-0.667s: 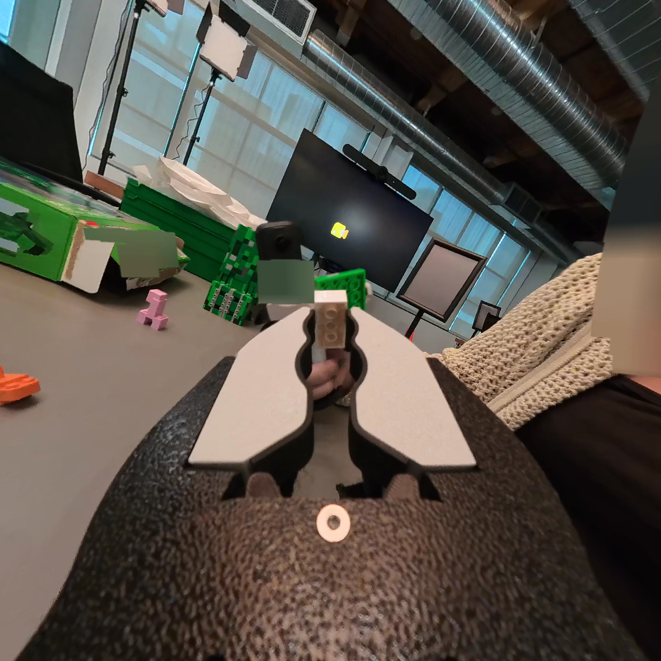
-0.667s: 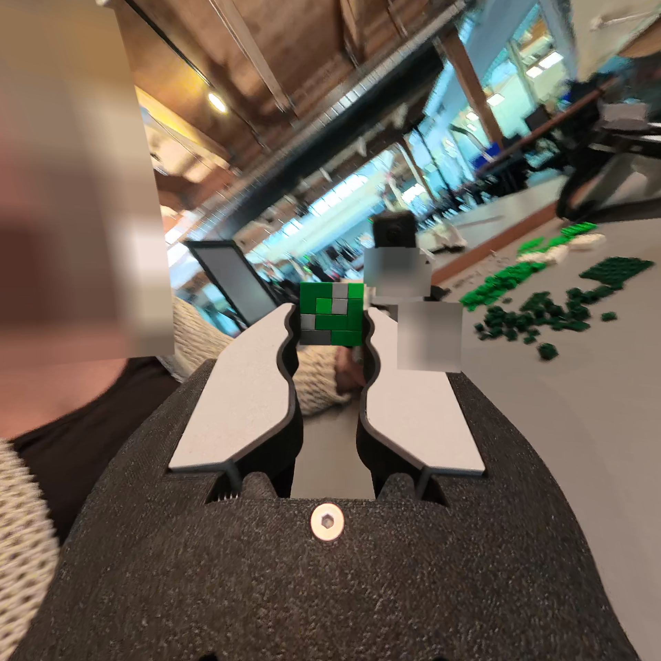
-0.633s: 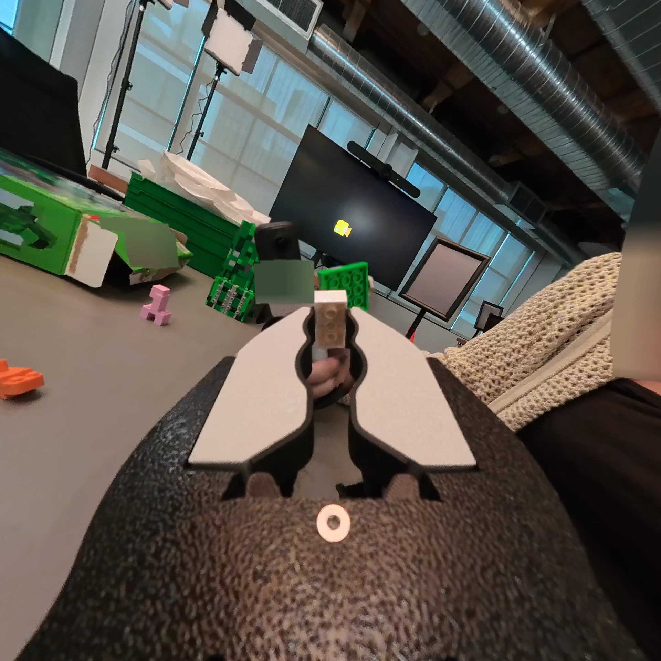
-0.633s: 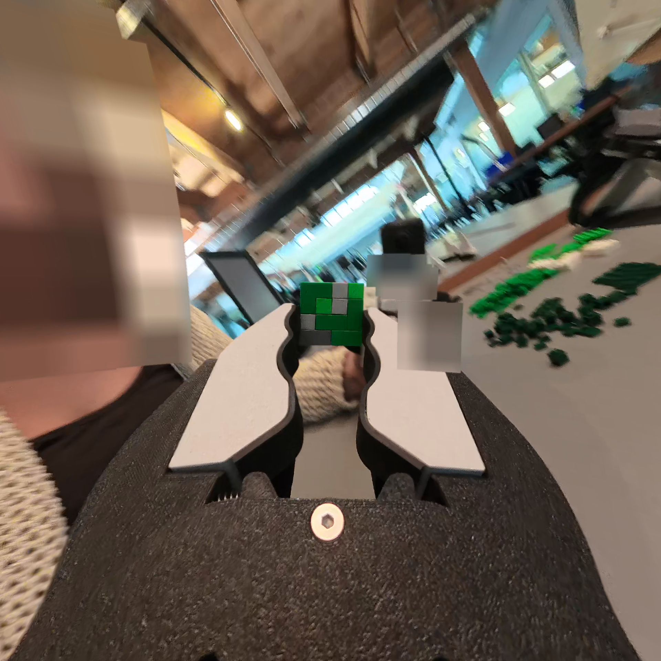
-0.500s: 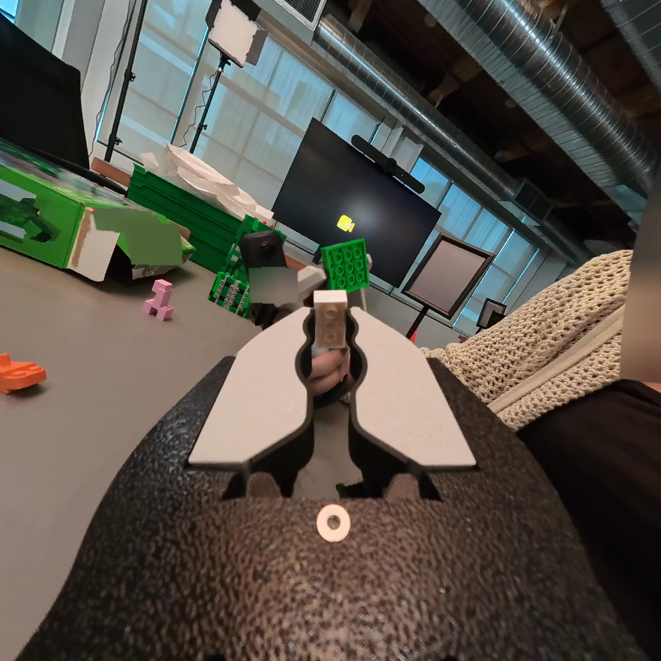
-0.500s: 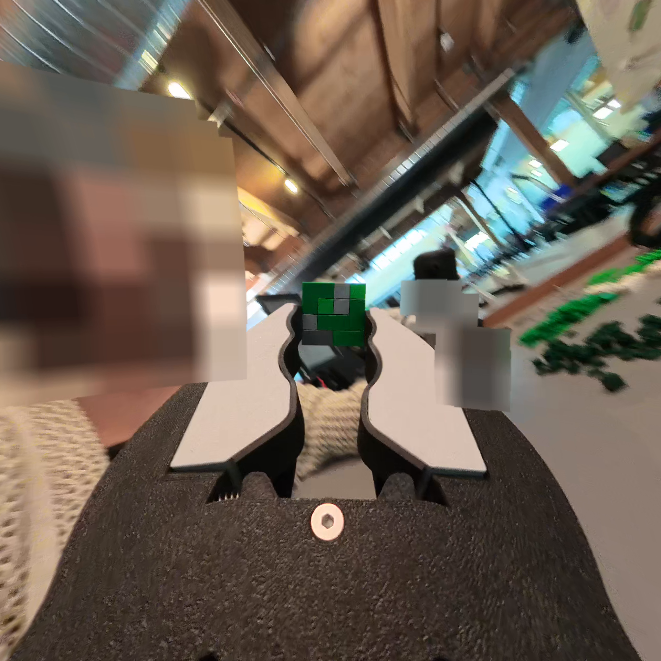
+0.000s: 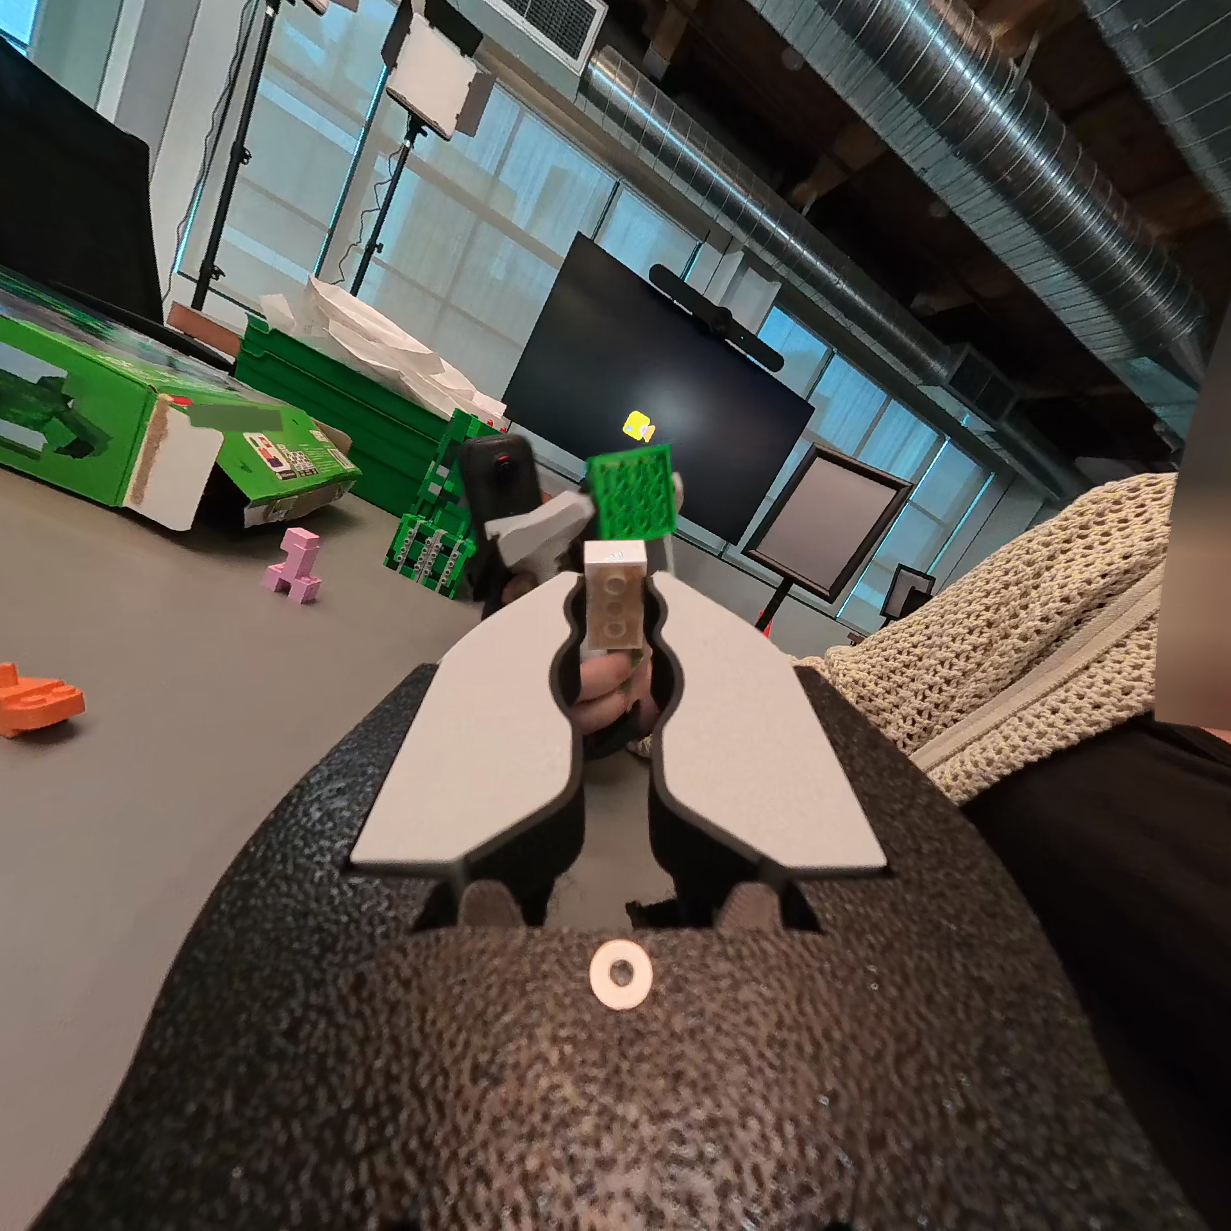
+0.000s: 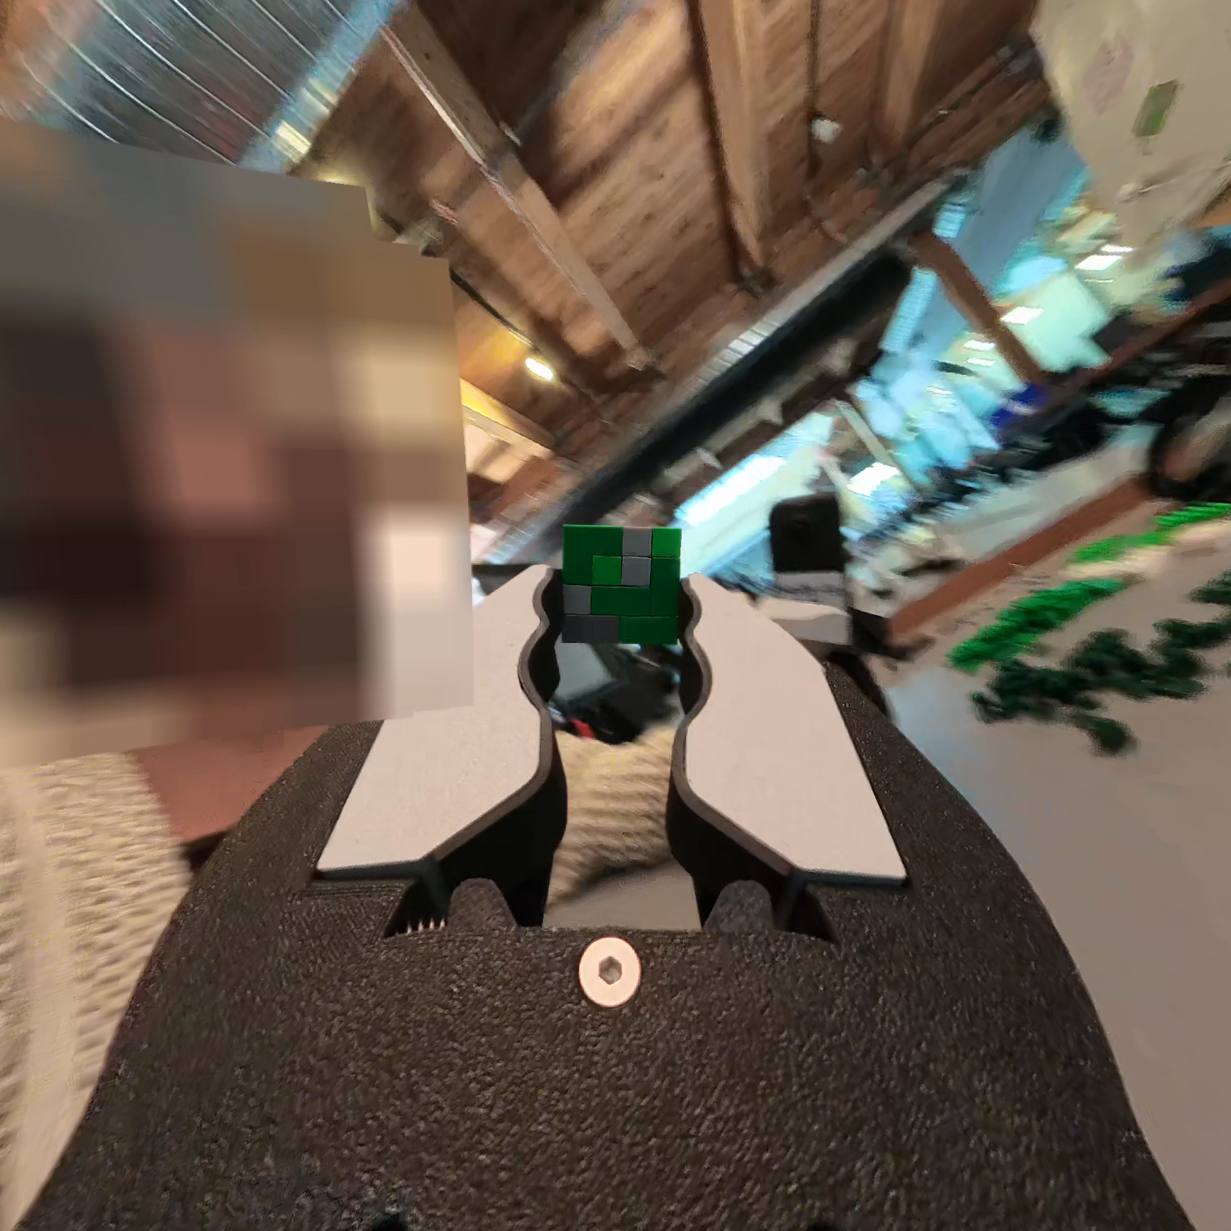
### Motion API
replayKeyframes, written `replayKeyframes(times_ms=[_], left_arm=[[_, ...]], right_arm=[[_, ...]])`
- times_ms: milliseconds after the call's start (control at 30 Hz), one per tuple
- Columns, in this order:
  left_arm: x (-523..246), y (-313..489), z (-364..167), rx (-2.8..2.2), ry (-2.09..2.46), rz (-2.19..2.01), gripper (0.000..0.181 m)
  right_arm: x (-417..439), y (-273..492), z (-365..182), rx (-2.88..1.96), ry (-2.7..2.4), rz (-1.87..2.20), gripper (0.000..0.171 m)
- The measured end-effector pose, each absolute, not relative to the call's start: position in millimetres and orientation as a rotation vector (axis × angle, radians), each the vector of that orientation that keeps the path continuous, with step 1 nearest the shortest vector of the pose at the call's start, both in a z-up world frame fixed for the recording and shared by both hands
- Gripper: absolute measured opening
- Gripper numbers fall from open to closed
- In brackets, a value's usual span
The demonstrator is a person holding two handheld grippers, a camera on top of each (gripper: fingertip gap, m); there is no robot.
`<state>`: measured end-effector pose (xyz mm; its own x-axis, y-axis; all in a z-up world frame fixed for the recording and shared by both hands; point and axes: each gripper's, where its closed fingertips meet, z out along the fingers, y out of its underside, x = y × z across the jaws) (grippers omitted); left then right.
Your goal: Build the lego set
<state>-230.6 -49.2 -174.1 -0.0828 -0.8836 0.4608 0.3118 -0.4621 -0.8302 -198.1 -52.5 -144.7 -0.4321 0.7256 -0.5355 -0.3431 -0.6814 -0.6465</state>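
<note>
Left wrist view, left to right: an orange plastic piece [image 7: 36, 697] lies at the left edge of the grey desk [image 7: 166, 766]; an opened green cardboard box [image 7: 153, 436] sits toward the far left corner, with a small pink brick figure [image 7: 295, 566] just in front of it. A partly built green brick model [image 7: 436, 533] stands farther back near the middle. The left gripper [image 7: 614, 599], raised above the desk, is clenched on a tan three-stud brick [image 7: 614, 603] held upright between its tips. Just beyond, the right gripper [image 7: 623, 516] carries a green square plate assembly [image 7: 633, 496], its underside facing this camera.

Right wrist view: the right gripper [image 8: 619, 599] grasps the same assembly [image 8: 621, 585], whose smooth face of green and grey tiles faces the lens. Loose dark green pieces [image 8: 1092, 673], motion-blurred, lie scattered toward the right edge of the desk [image 8: 1099, 866].
</note>
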Motion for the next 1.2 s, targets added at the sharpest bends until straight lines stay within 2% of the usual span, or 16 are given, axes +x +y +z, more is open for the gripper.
replayKeyframes(times_ms=[33, 167, 300, 1200], left_arm=[[-231.2, -49.3, -173.4, -1.277, 0.685, -1.698, 0.015], [-234.4, -49.4, -170.5, -1.25, 0.671, -1.71, 0.015], [-235.4, -50.0, -169.2, -1.237, 0.67, -1.714, 0.015], [-229.0, -52.0, -174.7, -1.273, 0.715, -1.664, 0.015]], right_arm=[[-204.0, -51.6, -150.0, -1.17, -0.626, 2.055, 0.032], [-225.4, -56.6, -167.8, -1.345, -0.835, 1.684, 0.032], [-232.0, -60.7, -172.7, -1.376, -0.922, 1.525, 0.032], [-230.9, -55.4, -190.5, -1.448, -0.981, 1.414, 0.032]])
